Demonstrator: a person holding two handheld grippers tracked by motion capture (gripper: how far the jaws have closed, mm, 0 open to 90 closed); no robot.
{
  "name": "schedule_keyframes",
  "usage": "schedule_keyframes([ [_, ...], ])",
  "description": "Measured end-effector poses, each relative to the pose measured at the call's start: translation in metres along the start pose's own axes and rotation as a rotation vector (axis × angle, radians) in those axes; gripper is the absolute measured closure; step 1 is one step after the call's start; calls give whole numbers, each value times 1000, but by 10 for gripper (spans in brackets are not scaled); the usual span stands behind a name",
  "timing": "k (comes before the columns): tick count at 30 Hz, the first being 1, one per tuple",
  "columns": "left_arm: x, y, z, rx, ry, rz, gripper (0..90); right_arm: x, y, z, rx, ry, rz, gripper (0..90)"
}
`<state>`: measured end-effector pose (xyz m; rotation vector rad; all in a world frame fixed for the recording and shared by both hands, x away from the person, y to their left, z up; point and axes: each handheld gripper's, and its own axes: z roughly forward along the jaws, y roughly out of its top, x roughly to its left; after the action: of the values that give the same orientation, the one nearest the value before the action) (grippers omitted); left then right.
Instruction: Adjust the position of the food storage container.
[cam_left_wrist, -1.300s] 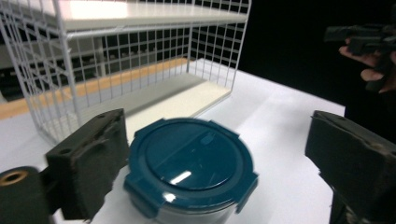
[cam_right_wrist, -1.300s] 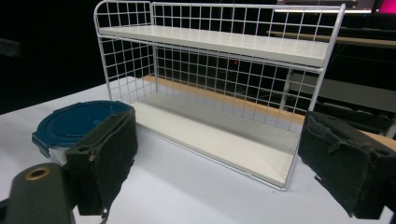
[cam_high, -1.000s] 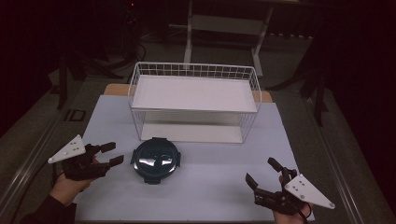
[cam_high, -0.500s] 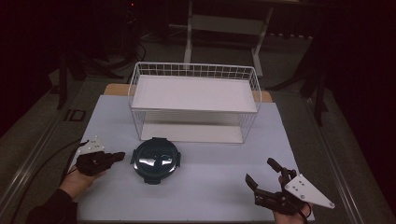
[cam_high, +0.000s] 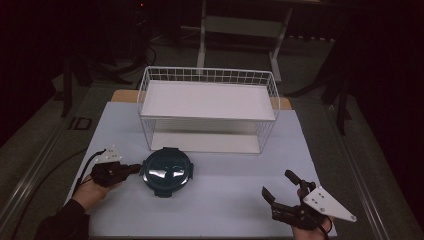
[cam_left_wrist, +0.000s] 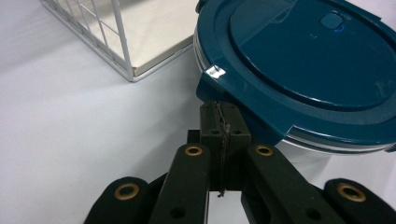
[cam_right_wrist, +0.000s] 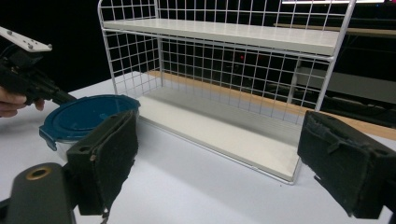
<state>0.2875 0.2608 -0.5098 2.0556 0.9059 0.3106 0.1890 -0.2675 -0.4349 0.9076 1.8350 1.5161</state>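
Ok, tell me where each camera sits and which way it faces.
High view: above the near table edge, looking forward and down at the rack, container, both forearms.
Left gripper view: on the left gripper, jaws shut at the container's rim tab.
Right gripper view: on the right gripper, jaws open, facing the rack.
All three share container and rack.

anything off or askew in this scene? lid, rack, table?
Nothing stands out. The round blue container sits flat on the table with its lid seated, in front of the upright white wire rack. No spills or damage. The left gripper, jaws shut, is at the container's clip tab; the right gripper is open.
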Motion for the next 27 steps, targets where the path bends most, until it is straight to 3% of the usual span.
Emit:
schedule_keyframes([
  [9,-7,5,3,6,13,-5,899,1,0,2,7,6,-2,122],
  [27,-34,25,30,12,-45,5,899,2,-1,3,13,15,-3,122],
])
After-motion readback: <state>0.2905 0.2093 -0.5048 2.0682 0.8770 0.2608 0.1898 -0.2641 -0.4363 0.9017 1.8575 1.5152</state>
